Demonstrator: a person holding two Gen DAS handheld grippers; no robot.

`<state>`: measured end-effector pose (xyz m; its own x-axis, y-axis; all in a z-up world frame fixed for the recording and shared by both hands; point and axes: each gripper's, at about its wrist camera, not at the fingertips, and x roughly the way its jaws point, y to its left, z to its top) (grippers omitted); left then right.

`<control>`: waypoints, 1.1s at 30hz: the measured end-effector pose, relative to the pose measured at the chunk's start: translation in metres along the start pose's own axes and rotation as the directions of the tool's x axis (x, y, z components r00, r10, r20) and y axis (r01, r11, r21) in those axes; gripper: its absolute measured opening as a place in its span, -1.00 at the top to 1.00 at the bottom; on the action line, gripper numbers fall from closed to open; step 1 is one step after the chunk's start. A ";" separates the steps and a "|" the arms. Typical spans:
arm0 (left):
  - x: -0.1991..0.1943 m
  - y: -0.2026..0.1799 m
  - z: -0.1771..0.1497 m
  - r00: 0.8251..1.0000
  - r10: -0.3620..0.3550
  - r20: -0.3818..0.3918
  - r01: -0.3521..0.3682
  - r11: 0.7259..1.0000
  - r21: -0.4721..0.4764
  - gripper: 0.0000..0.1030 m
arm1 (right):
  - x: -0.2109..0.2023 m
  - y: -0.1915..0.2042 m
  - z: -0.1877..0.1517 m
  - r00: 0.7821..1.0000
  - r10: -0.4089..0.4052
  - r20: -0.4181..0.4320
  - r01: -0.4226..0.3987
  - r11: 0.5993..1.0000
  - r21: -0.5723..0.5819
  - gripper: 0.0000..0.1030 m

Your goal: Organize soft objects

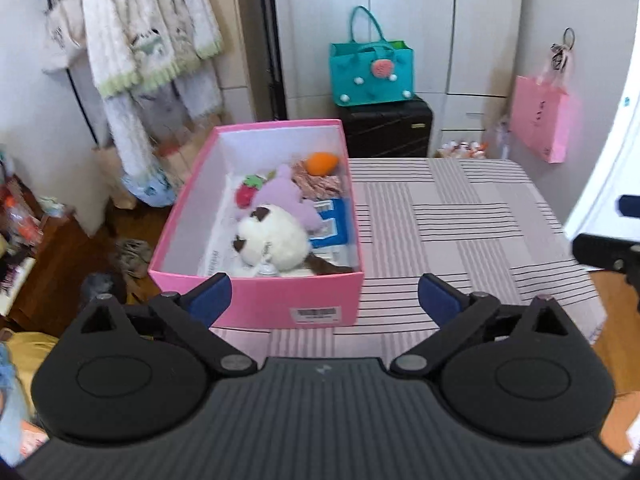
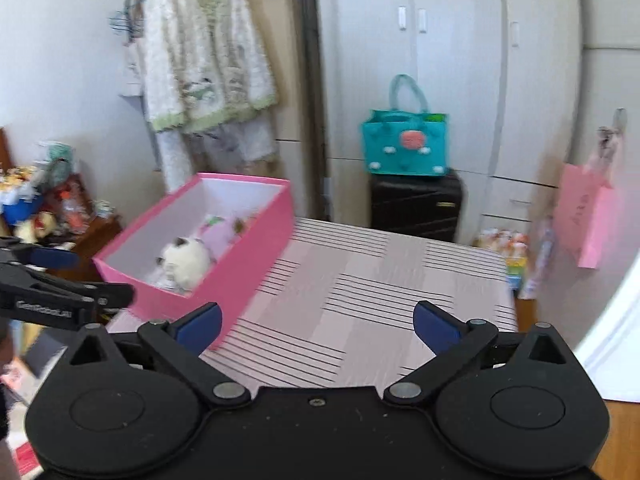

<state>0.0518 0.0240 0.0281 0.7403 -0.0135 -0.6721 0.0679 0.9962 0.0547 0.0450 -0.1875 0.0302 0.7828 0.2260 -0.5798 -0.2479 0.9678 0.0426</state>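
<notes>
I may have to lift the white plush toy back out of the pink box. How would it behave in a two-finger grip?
The white plush toy looks fluffy and rounded, so it would probably squash between the fingers rather than resist. It is likely light for its bulk. It lies against the purple plush in the pink box, so lifting it might drag that neighbour along.

Small domestic room, daylit; white wall at left, tall pale wardrobe doors [image 1: 404, 20] across the back. Table under a pink-and-grey striped cloth [image 1: 460, 216] fills the middle, wooden floor [image 1: 616, 340] showing beside it; a black suitcase [image 1: 386, 128] stands against the wardrobe with a teal felt bag [image 1: 370, 74] on top. Fleecy white garments [image 2: 204, 64] hang on a rack at left, a pink paper bag [image 1: 542, 120] hangs on the right, and a low wooden cabinet [image 2: 96, 236] at far left is cluttered.
</notes>
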 end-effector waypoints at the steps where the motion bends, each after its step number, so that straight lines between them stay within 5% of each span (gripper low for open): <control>1: 0.000 -0.001 -0.001 1.000 0.006 0.005 -0.006 1.000 0.000 -0.96 | -0.002 0.001 -0.003 1.000 -0.016 0.006 0.016 1.000 -0.020 -1.00; 10: 0.002 -0.010 -0.015 1.000 -0.018 -0.019 0.017 0.999 -0.028 -0.96 | -0.001 0.013 -0.018 0.991 -0.135 -0.021 0.133 0.989 -0.059 -1.00; 19: -0.004 -0.017 -0.024 1.000 -0.028 -0.007 0.028 1.000 -0.008 -0.96 | -0.020 0.003 -0.028 0.994 -0.107 -0.024 0.108 0.994 0.024 -1.00; 27: -0.018 -0.033 -0.013 1.000 -0.011 0.007 0.010 0.992 0.125 -0.99 | -0.028 0.004 -0.016 0.996 -0.075 -0.043 0.076 0.997 0.031 -1.00; 33: -0.024 -0.029 -0.009 0.999 -0.034 0.012 0.033 0.995 0.096 -0.99 | -0.025 0.005 -0.012 0.995 -0.091 -0.038 0.093 0.995 0.036 -1.00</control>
<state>0.0262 -0.0039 0.0358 0.7454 -0.0488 -0.6648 0.1565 0.9823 0.1033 0.0169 -0.1898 0.0353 0.7798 0.1321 -0.6119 -0.1533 0.9880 0.0180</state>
